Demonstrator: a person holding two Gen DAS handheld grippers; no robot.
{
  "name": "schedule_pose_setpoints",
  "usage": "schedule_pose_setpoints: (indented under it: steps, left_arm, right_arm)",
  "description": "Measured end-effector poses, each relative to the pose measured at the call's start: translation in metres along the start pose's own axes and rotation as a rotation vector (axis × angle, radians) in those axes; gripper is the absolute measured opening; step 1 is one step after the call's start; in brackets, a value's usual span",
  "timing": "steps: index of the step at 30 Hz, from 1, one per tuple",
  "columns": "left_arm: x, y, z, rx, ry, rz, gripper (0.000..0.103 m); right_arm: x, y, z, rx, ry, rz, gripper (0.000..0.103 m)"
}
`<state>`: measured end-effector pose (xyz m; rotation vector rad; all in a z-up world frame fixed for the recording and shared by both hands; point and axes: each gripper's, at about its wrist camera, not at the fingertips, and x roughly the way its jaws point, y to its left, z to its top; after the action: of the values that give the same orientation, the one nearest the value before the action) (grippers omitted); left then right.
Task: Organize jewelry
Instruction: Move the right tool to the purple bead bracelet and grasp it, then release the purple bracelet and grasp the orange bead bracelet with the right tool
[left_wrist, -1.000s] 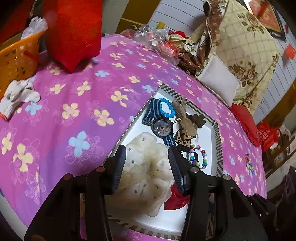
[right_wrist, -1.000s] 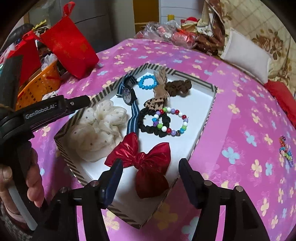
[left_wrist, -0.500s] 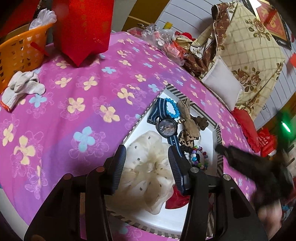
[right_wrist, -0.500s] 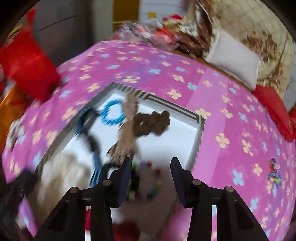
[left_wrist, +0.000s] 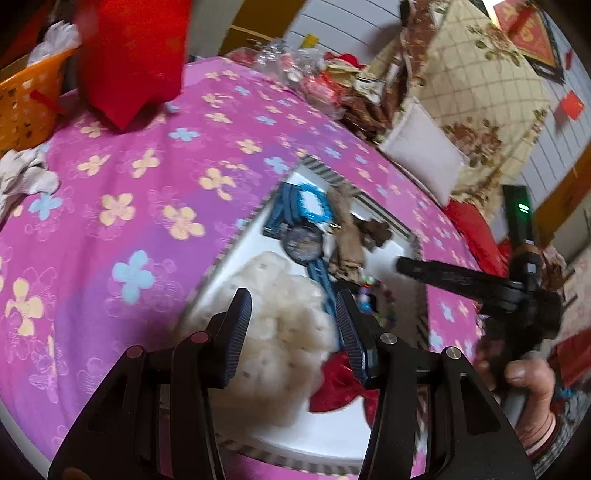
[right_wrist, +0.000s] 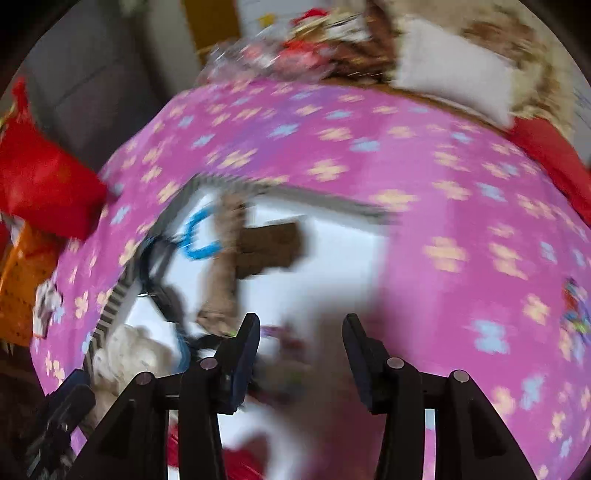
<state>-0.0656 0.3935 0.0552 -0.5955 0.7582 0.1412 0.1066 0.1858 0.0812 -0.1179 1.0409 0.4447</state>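
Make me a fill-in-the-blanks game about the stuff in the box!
1. The bead bracelet at the far end of the striped box is ____.
2. The shiny bow is ____.
3. The tablecloth is pink with ____ printed on it.
4. The basket at the table's edge is ____.

Missing words: blue; red; flowers; orange

Both fisheye views look forward and down along their own black fingers, close above the white striped-rim cardboard tray (left_wrist: 317, 170) (right_wrist: 295, 192) on the pink flowered cloth (left_wrist: 110, 206) (right_wrist: 443, 177). They share the tray, left view sharper, right blurred.
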Motion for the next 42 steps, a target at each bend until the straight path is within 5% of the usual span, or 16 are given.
schedule_pose_setpoints:
  steps: [4,10,16,25,29,38,42]
  left_arm:
    - [0.002,-0.022,-0.011,0.03,0.059,-0.11,0.053]
    - [-0.007,-0.086,-0.042,0.205,0.049,-0.243,0.056]
    - [0.005,-0.129,-0.073,0.364,0.099,-0.316,0.056]
    - [0.026,-0.127,-0.08,0.344,0.177,-0.306,0.056]
    - [0.028,-0.126,-0.08,0.338,0.184,-0.292,0.056]
    - [0.016,-0.137,-0.085,0.4,0.138,-0.279,0.056]
    - [0.013,-0.141,-0.09,0.427,0.131,-0.279,0.056]
  right_arm:
    - [-0.04,-0.099,-0.017,0.117,-0.054,-0.13,0.046]
    - [-0.06,-0.266,-0.044,0.355,-0.045,-0.384,0.046]
    - [-0.047,-0.348,-0.044,0.521,-0.036,-0.364,0.044]
    - [0.01,-0.336,-0.013,0.436,-0.001,-0.378,0.029]
    - [0.011,-0.313,-0.021,0.407,0.026,-0.284,0.023]
    - [-0.027,-0.213,-0.113,0.236,0.159,0.025,0.023]
    - [-0.059,-0.206,-0.146,0.224,0.131,0.036,0.032]
